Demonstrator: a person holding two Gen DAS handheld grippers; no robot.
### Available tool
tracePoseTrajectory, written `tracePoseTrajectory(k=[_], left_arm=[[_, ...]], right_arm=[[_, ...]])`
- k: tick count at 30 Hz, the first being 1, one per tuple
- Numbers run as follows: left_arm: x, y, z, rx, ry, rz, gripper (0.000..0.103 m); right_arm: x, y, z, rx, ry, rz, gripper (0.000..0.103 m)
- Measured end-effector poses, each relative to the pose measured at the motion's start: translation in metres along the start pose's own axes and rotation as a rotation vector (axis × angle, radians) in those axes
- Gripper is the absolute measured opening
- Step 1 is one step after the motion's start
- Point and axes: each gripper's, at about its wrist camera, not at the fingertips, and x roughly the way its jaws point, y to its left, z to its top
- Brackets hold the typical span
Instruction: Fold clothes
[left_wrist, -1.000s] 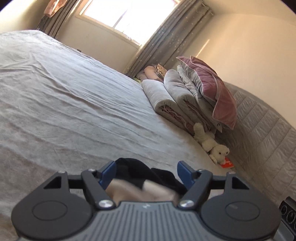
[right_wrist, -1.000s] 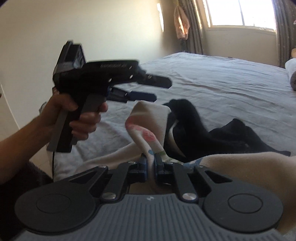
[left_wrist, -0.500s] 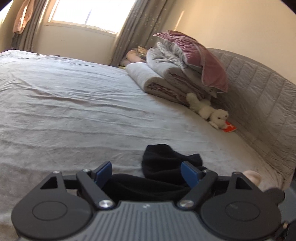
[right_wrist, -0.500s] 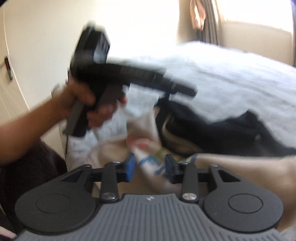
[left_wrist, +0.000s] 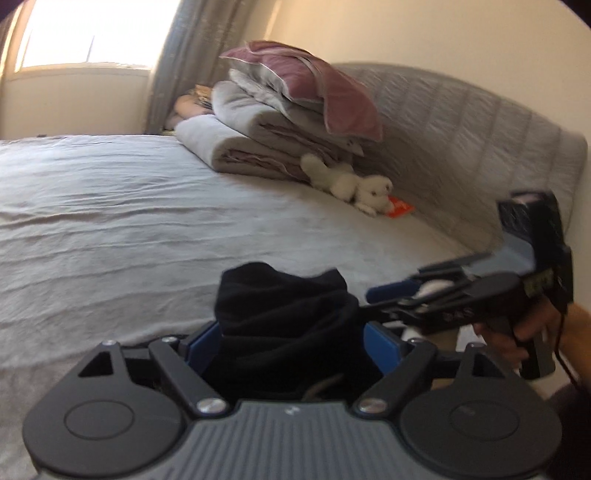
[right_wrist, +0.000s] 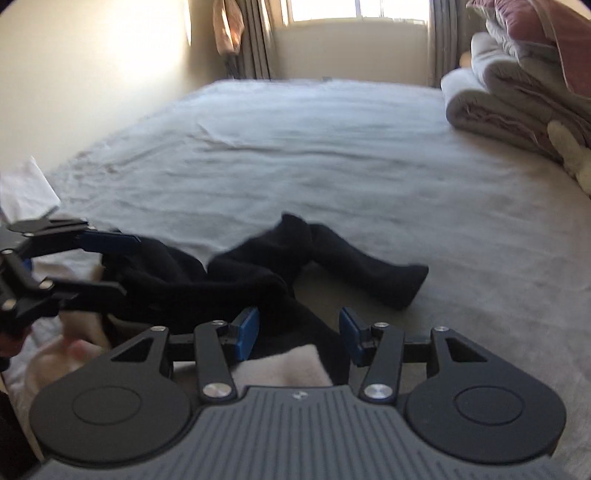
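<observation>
Both claws gape wide, gripping nothing: left gripper (left_wrist: 291, 341) and right gripper (right_wrist: 298, 330) straddle the crumpled black fabric garment (right_wrist: 258, 273), its long leg stretching toward three o'clock across the grey bed sheet (right_wrist: 332, 155).

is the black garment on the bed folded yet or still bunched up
Still bunched up, not folded. The black garment lies crumpled on the bed, one limb trailing out sideways, between the open left gripper and open right gripper.
</observation>
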Motion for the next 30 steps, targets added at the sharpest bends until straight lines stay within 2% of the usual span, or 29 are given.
tracePoseTrajectory(k=[3,5,6,9,11,12,13,14,16,18,23,30], left_arm=[[0.012,-0.008,-0.003,0.051,0.043,0.05,0.077],[0.019,-0.009,-0.003,0.061,0.065,0.092,0.065],[0.021,-0.008,-0.003,0.057,0.073,0.108,0.062],[0.026,-0.002,-0.002,0.025,0.086,0.138,0.046],[0.028,0.001,-0.001,0.003,0.093,0.153,0.028],[0.028,0.003,-0.001,-0.008,0.097,0.161,0.023],[0.029,0.005,0.0,-0.019,0.1,0.167,0.015],[0.028,0.006,0.001,-0.03,0.094,0.178,0.01],[0.025,0.01,0.003,-0.058,0.073,0.202,0.008],[0.018,0.016,0.005,-0.099,0.039,0.238,0.007],[-0.006,0.038,0.009,-0.221,-0.061,0.367,0.007],[-0.038,0.068,0.014,-0.379,-0.195,0.552,0.006]], right_arm=[[0.013,0.003,-0.004,-0.029,0.041,-0.03,0.052],[0.016,0.005,-0.004,-0.038,0.053,-0.031,0.052],[0.017,0.006,-0.004,-0.04,0.058,-0.03,0.052],[0.02,0.01,-0.004,-0.053,0.072,-0.037,0.052],[0.023,0.013,-0.004,-0.07,0.075,-0.04,0.052],[0.024,0.015,-0.004,-0.079,0.075,-0.04,0.043],[0.025,0.018,-0.004,-0.088,0.074,-0.041,0.031],[0.025,0.02,-0.003,-0.096,0.072,-0.043,0.028],[0.023,0.022,-0.001,-0.106,0.058,-0.055,0.02],[0.018,0.022,0.002,-0.102,0.027,-0.069,0.018],[-0.001,0.009,0.011,-0.038,-0.074,-0.121,0.017],[-0.027,-0.025,0.02,0.103,-0.198,-0.238,0.016]])
